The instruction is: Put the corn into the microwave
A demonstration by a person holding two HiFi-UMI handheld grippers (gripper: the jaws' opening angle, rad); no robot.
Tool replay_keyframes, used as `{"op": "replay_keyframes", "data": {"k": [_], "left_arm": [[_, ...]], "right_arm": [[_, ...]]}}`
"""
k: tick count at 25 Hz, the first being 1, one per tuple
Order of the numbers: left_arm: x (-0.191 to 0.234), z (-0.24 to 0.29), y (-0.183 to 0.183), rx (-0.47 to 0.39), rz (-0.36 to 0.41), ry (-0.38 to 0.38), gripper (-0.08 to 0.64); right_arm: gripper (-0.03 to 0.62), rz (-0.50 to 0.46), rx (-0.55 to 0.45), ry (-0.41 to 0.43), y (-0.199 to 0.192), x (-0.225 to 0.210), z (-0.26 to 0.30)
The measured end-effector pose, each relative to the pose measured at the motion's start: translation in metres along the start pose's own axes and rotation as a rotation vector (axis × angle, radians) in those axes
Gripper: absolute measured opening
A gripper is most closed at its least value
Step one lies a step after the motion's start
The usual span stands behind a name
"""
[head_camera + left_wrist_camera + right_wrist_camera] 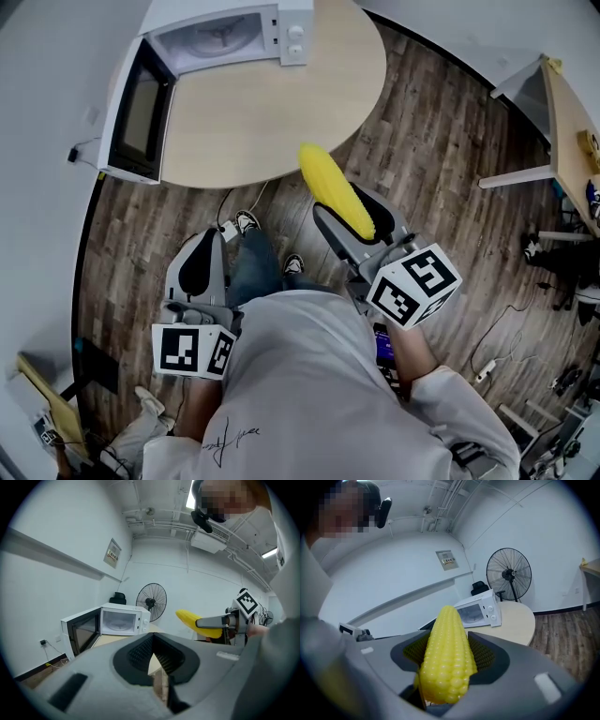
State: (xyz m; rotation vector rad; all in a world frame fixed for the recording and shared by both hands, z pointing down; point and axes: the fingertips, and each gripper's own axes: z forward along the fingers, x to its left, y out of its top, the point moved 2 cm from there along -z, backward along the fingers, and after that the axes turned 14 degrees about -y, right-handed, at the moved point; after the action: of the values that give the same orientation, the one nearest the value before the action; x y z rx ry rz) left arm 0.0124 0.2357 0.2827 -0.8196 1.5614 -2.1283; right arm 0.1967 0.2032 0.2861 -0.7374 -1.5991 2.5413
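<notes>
A yellow corn cob (336, 190) sticks out forward from my right gripper (345, 208), whose jaws are shut on its thick end. In the right gripper view the corn (446, 660) fills the space between the pads and points toward the microwave (480, 611). The white microwave (225, 37) stands at the far left of the round beige table (281, 112) with its door (136, 112) swung wide open; the cavity looks empty. My left gripper (202, 251) hangs lower left, over the floor, jaws shut with nothing in them. The left gripper view also shows the microwave (119, 620) and corn (190, 619).
A standing fan (151, 602) is behind the table. A second table (567, 122) stands at the right edge. Cables (487, 366) trail over the wooden floor. The person's shoes (248, 223) are just short of the table's near edge.
</notes>
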Motion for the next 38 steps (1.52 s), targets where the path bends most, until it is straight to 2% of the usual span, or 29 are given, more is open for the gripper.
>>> {"op": "replay_keyframes", "data": {"k": [13,25,32,38], "left_arm": [[0.068,0.03,0.033,-0.016,-0.007,0.052,-0.009],[0.141,0.062,0.049,-0.001,-0.02,0.021,-0.009],[0.184,0.079,0.072,-0.016,-0.012,-0.027,-0.009],[0.215,0.089,0.077,-0.006,-0.002,-0.072,-0.009]], "right_arm": [[0.262,0.008,-0.003,0.017,0.035,0.002,0.069],[0.262,0.03,0.053,-0.001,0.046,0.013,0.148],[0.262,0.026,0.032,-0.044,0.069,0.024,0.189],[0.262,0.04,0.009,-0.065,0.083,0.033,0.216]]}}
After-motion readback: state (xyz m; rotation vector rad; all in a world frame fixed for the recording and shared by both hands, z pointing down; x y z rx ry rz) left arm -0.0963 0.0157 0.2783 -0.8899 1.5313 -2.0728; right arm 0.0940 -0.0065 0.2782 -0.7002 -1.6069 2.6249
